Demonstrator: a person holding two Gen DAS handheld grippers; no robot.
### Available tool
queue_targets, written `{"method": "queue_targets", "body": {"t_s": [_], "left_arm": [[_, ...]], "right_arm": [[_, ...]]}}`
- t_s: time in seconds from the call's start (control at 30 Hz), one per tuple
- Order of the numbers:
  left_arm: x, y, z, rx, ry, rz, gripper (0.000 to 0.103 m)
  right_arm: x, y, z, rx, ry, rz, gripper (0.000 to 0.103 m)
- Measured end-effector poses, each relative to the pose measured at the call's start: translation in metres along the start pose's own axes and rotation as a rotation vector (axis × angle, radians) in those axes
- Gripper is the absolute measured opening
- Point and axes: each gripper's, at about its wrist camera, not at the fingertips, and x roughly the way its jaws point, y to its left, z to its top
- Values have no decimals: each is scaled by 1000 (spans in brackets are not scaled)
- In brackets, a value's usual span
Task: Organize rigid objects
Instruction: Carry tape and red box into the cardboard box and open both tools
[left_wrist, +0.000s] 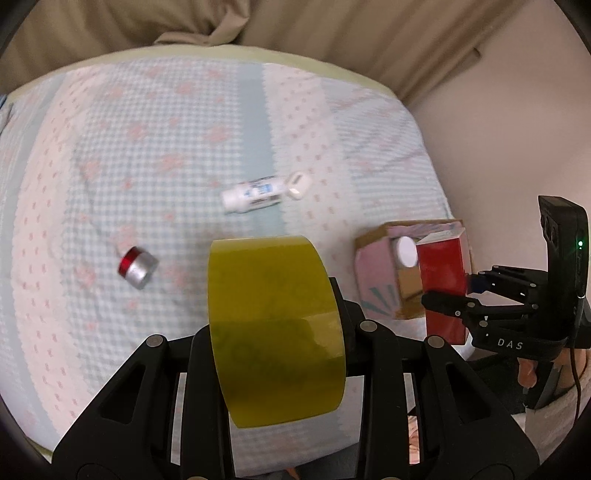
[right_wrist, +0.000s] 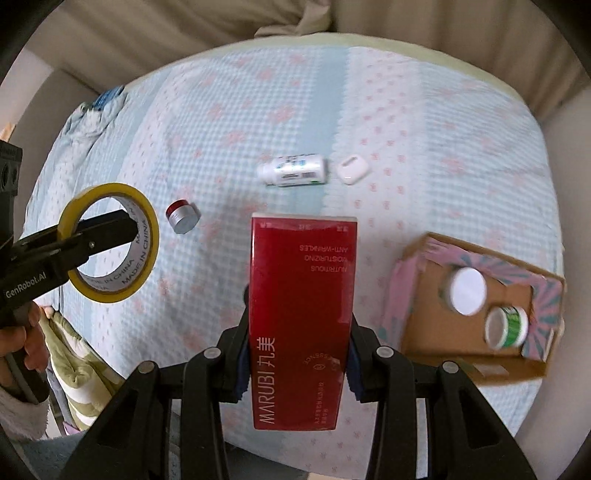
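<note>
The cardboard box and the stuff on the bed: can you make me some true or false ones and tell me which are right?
1. The left gripper holds the yellow tape roll. True.
2. The right gripper is empty. False: it is shut on the red carton.
3. The cardboard box has nothing in it. False: a white-capped jar and a small green tape roll are inside.
4. The white bottle lies on its side on the bed cover. True.
5. The silver jar with the red end is in the box. False: it lies on the bed cover, outside the box.
</note>
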Motion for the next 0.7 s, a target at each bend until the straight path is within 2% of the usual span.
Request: {"method": "queue_targets", "body": {"t_s": [0.2, 0.33, 0.53, 0.7], "left_arm": [[3, -63, -6, 26, -32, 7, 27], [18, -106, -13, 1, -33, 5, 27], [65, -172, -12, -2, 0, -1, 27], [110, -217, -11, 3, 37, 1, 28]], "right_arm": [[-27, -55, -29, 52, -41, -17, 38], [-42, -98, -44, 69, -50, -13, 38], [-45, -169, -63, 90, -49, -66, 38], [-35, -224, -72, 168, -33, -40, 38]]}}
